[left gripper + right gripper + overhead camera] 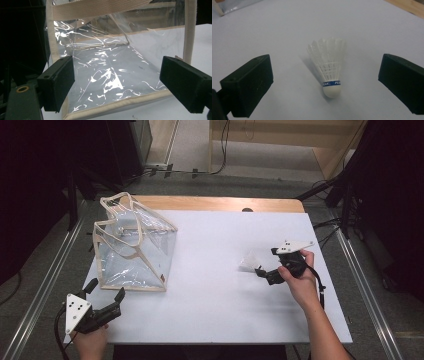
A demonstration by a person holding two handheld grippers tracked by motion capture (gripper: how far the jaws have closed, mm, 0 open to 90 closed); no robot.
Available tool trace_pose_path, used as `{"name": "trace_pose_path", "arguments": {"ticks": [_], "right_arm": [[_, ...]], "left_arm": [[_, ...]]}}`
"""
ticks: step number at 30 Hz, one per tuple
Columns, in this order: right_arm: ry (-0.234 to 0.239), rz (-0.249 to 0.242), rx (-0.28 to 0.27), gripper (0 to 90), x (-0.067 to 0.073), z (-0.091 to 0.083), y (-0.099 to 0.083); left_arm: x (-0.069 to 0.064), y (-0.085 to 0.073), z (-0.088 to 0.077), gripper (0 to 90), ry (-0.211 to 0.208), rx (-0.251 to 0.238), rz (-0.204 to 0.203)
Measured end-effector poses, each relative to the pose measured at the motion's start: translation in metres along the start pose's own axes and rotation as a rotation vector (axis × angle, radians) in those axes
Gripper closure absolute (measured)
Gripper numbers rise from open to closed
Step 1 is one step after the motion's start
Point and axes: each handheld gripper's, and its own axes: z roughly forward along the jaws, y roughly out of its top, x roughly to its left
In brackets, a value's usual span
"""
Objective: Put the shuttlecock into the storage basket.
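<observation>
A white tabletop seen from above, with a strip of bare wood along its far edge and grey floor around it; a person's forearms come in from the near side, each hand holding a black two-jaw gripper.

On the left half of the tabletop sits a clear plastic tote bag edged in cream webbing, its handles standing up at the far end and its plastic crinkled and glinting; in the left gripper view the bag's near bottom seam lies flat on the white surface, and a cream strap crosses the top of the frame.

The left gripper is at the near left corner of the tabletop, just short of the bag's near edge, pointing toward it; its jaws are spread wide and hold nothing — the bag shows between them but apart from both.

The right gripper is on the right half, held from the right side and aimed left; its jaws are also spread wide and empty.

Just beyond its tips lies a white feather shuttlecock, well apart from the bag; in the right gripper view it rests on the tabletop between the two jaws, touching neither, its rounded cork end with a blue band nearest the camera and the feathers pointing away.
</observation>
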Motion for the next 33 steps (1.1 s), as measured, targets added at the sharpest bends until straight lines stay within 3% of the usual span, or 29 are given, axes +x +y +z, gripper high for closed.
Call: {"name": "trace_pose_path", "arguments": {"ticks": [9, 12, 24, 27, 33], "right_arm": [[0.026, 0.004, 0.045, 0.0, -0.001, 0.009, -0.001], [0.014, 0.006, 0.055, 8.6, -0.001, 0.01, -0.001], [0.057, -0.032, 0.14, 17.3, 0.0, 0.022, -0.006], [0.032, -0.028, 0.189, 23.0, 0.0, 0.028, -0.007], [0.013, 0.0, 0.237, 32.2, -0.003, 0.036, -0.013]], "left_arm": [[0.0, 0.0, -0.001, 13.3, -0.005, -0.002, -0.004], [0.0, 0.0, -0.001, 13.3, -0.007, -0.002, -0.003], [-0.001, 0.0, 0.0, 13.3, -0.004, 0.003, 0.006], [-0.001, 0.0, 0.0, 13.3, -0.004, 0.004, 0.009], [-0.002, 0.0, 0.0, 13.3, -0.004, 0.004, 0.012]]}}
